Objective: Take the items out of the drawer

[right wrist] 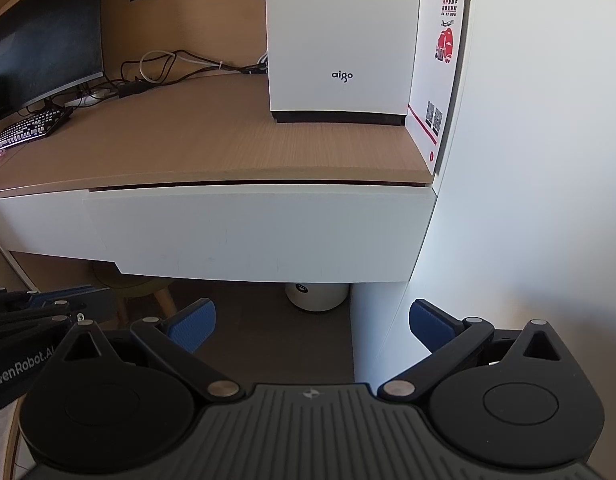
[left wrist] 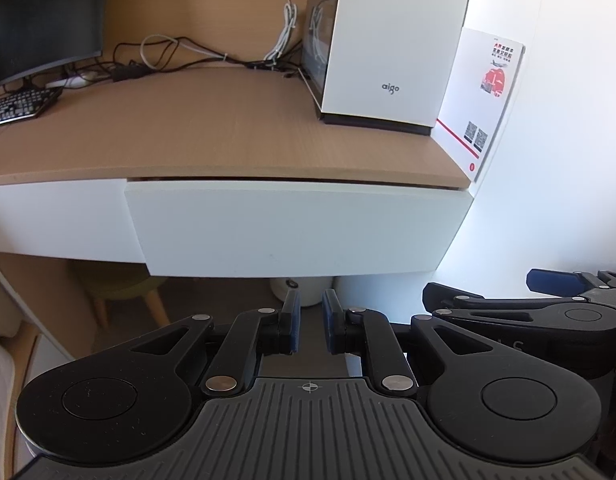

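The white drawer front [left wrist: 296,228] [right wrist: 260,232] sits under the wooden desktop [left wrist: 212,132], standing slightly proud of the panel to its left, with a thin dark slit along its top. Its contents are hidden. My left gripper [left wrist: 311,300] hovers below and in front of the drawer; its blue pads are drawn together to a narrow gap with nothing between them. My right gripper [right wrist: 312,316] is held low in front of the drawer's right half, fingers spread wide and empty. Each gripper shows at the edge of the other's view.
On the desk stand a white "aigo" computer case [left wrist: 388,40], a white and red card [left wrist: 484,96] against the right wall, tangled cables [left wrist: 180,56], a monitor [left wrist: 40,20] and a keyboard [left wrist: 16,108]. Under the desk are a round white device [right wrist: 316,296] and a stool [left wrist: 120,292].
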